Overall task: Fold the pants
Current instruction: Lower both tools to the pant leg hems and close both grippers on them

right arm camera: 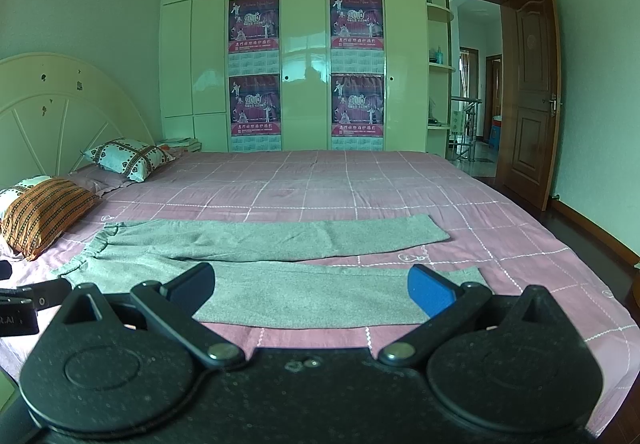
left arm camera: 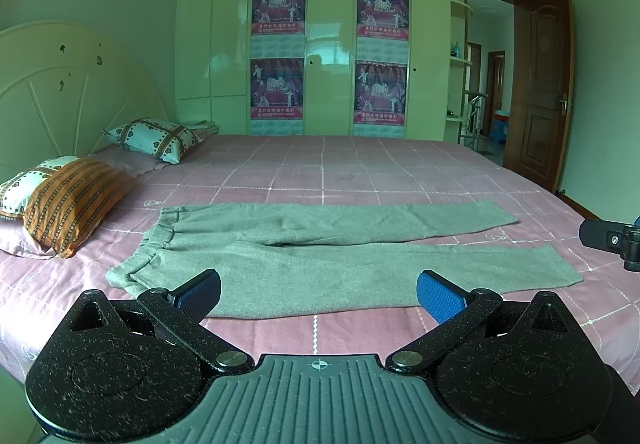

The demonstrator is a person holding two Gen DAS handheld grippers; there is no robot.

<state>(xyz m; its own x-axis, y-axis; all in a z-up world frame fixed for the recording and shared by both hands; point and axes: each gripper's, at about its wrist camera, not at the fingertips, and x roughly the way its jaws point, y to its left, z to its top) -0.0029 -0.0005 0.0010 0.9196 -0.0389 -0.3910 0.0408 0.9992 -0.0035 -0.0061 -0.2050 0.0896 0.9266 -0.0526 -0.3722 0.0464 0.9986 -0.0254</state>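
The grey pants (left arm camera: 320, 256) are lying flat and unfolded on the pink checked bed (left arm camera: 360, 172), waistband toward the pillows (left arm camera: 76, 200) on the left and both legs stretched out to the right, the two legs parting slightly toward the cuffs. The left claw (left arm camera: 318, 294) is being held above the near edge of the bed, its blue-padded fingers (left arm camera: 438, 296) spread wide with nothing between them; the near leg of the pants is being framed in the gap but is not being touched. The right claw (right arm camera: 312, 286) is likewise being held wide open and empty, poised over the near leg toward its cuff end, the cloth showing between its fingers (right arm camera: 430, 292). Part of the right claw's body is being seen at the right edge of the left wrist view, and part of the left claw's at the left edge of the right wrist view. A white wardrobe (left arm camera: 328, 44) with posters (left arm camera: 278, 16) and an open brown door (left arm camera: 540, 84) are being shown behind the bed.
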